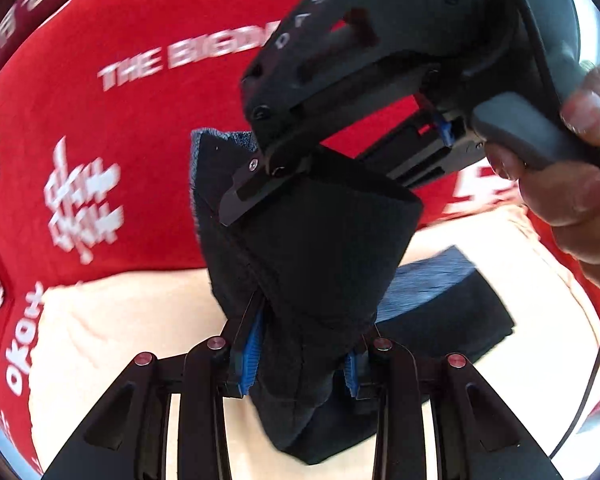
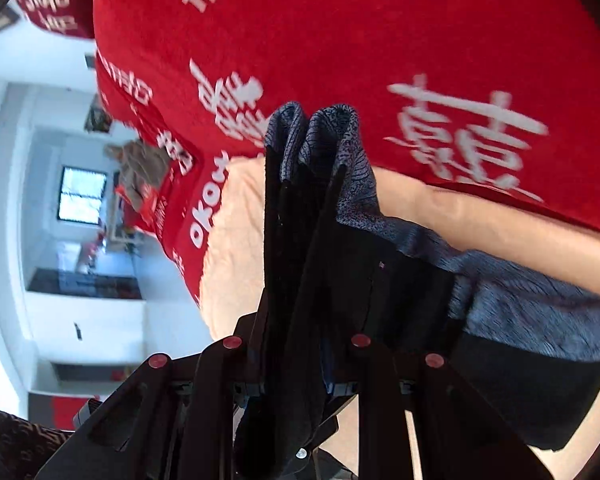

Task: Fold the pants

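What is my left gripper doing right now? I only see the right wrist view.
Observer: The left gripper is shut on the pants, blue pads pressing both sides of a fold.
Operator: Where does my right one hold?
Observer: The right gripper pinches the top edge of that raised fold, above the left one.
Operator: How is it held?
Observer: A bare right hand wraps its gray handle, fingers on the lever.

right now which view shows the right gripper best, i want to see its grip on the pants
The left wrist view: the right gripper shows whole from outside, fingers pinching the pants. Its own view shows only its linkage, with fabric hiding the fingers.
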`<state>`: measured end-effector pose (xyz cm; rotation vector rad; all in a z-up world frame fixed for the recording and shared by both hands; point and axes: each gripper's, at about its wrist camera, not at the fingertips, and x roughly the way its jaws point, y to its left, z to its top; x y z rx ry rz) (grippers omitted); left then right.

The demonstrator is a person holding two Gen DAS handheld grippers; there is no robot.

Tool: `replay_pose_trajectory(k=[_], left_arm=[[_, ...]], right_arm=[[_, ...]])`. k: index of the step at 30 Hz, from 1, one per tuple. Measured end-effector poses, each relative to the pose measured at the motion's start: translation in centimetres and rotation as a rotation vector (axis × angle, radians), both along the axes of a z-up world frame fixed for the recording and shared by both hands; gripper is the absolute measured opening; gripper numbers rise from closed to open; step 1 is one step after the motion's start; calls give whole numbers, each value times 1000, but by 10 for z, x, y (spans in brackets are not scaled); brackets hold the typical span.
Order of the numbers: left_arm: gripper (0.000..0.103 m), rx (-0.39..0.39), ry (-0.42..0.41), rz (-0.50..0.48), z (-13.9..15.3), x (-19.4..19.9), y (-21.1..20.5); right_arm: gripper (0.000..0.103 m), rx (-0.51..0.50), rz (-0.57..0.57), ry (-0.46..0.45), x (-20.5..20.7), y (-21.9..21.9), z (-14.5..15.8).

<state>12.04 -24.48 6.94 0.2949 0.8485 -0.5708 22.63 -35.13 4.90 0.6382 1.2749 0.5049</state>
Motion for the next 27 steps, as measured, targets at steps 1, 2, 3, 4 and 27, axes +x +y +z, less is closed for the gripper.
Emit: replay_pose_trajectory(k=[1, 2, 3, 4, 27], left_arm=[[34, 6, 0, -20, 1, -5, -12], [34, 13, 3, -43, 2, -11, -27], [34, 20, 6, -63, 1, -17, -39], [34, 26, 8, -81, 0, -22, -49], [59, 231, 205, -288, -108, -84, -179]], right_arm=[[22, 12, -23, -9, -10, -17, 1], [22, 19, -39, -13, -18, -31, 1], [22, 34, -67, -15, -29, -50, -2], [22, 44, -85, -13, -36, -66, -3], [26, 5, -302, 113, -129, -203, -151]])
